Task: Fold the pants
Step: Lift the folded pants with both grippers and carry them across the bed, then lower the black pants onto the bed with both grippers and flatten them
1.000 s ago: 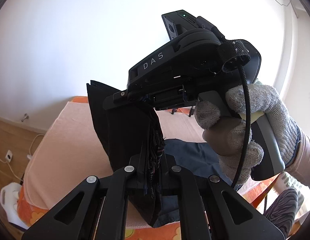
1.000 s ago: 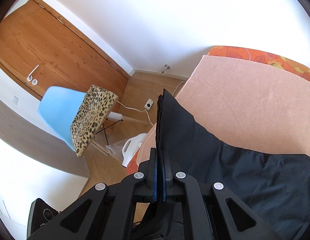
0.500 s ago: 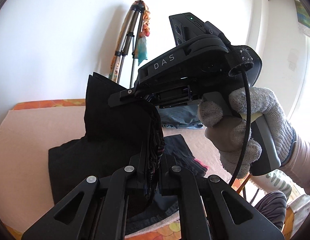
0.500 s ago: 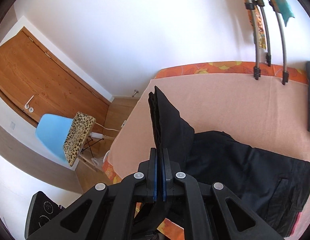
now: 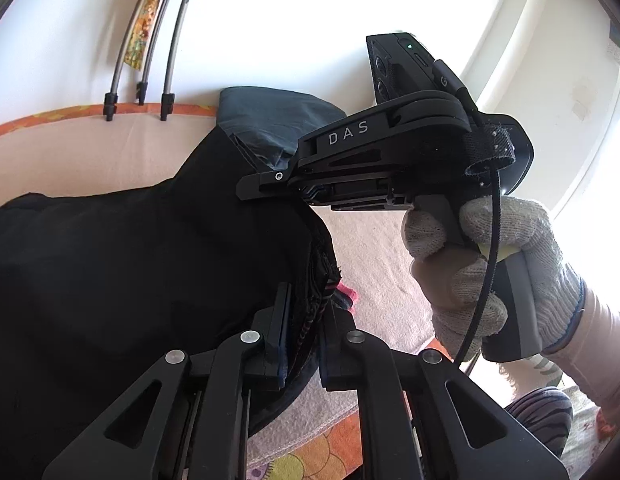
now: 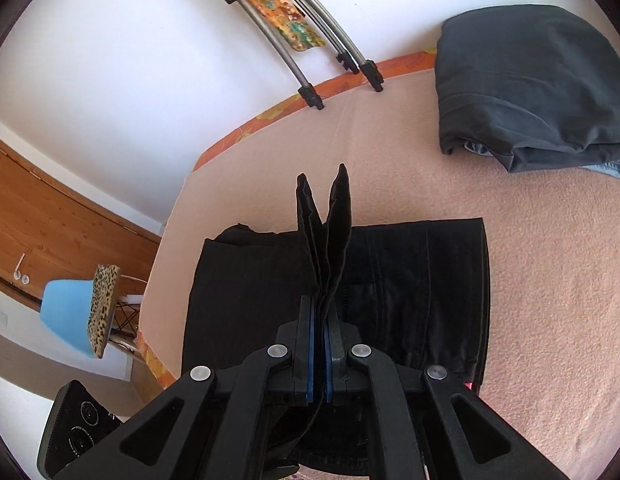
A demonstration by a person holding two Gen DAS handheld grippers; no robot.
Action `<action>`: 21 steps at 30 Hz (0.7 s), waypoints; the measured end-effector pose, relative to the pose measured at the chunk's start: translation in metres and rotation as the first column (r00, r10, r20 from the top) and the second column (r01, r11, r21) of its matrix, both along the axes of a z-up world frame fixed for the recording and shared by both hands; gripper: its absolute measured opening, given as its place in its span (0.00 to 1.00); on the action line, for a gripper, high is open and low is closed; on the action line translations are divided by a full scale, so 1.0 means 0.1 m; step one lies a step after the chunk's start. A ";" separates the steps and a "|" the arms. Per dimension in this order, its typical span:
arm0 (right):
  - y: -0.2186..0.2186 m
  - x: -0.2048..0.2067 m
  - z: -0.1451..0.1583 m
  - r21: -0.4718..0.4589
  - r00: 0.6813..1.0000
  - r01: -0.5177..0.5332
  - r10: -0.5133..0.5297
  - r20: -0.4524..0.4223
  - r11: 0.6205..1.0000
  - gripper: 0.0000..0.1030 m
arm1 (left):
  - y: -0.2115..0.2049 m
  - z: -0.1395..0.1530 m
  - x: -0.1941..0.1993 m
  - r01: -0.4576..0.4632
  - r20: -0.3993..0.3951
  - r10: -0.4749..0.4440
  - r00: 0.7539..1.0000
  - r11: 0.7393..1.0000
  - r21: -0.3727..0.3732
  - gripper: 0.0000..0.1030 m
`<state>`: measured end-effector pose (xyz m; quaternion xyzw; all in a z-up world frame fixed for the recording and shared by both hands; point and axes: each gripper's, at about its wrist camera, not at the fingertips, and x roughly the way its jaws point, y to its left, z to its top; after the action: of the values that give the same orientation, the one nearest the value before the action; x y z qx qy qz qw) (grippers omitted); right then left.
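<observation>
Black pants are seen lying partly folded on the bed's peach cover, long axis across the right wrist view, waistband end toward the right. Right tongs are pressed together on two raised cloth layers standing up over the middle of the garment. Left tongs are pinching a thick bunch of layered hem; the bulk of the fabric lies to their left. The gloved right hand sits just beside the left tongs. Both are judged equally near; the held edge looks ready to be laid down over the lower half. A folded dark pile rests well apart. No containers are seen.
</observation>
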<state>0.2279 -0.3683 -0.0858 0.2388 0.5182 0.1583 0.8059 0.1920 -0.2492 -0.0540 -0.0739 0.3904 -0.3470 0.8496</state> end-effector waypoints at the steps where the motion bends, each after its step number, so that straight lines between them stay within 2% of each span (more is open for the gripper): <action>1: -0.04 -0.01 -0.05 0.007 1.000 0.006 -0.006 0.001 1.000 0.01 | 0.02 0.01 0.01 0.012 -0.008 -0.012 1.000 1.000 0.007 0.15; 4: -0.14 -0.07 -0.14 0.005 1.000 0.006 -0.006 0.026 1.000 0.01 | 0.19 0.07 -0.20 0.022 -0.008 -0.021 1.000 0.999 0.025 0.17; 8: -0.28 -0.11 -0.20 0.018 0.999 0.014 -0.015 0.044 1.000 0.01 | 0.67 0.15 -0.26 -0.052 0.000 0.052 0.999 0.996 0.078 0.17; 10: -0.34 -0.15 -0.23 0.006 0.999 0.022 -0.023 0.049 1.000 0.01 | 0.91 0.10 -0.20 -0.105 0.028 0.102 0.994 0.983 0.148 0.18; 12: -0.37 -0.14 -0.29 -0.014 0.999 0.030 -0.029 0.036 0.999 0.01 | 1.14 0.01 -0.17 -0.163 0.014 0.163 0.986 0.967 0.195 0.18; 15: -0.35 -0.13 -0.37 -0.053 0.999 0.030 -0.029 0.027 0.998 0.01 | 1.43 -0.18 0.02 -0.222 -0.028 0.234 0.972 0.949 0.224 0.18; 21: -0.23 -0.07 -0.35 -0.171 0.999 0.006 0.001 0.035 0.985 0.02 | 1.59 -0.53 0.01 -0.251 -0.058 0.282 0.958 0.919 0.305 0.18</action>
<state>0.2208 -0.3915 -0.1212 0.1663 0.5153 0.1163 0.8326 0.1925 -0.0904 -0.1067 -0.0165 0.4664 -0.1618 0.8695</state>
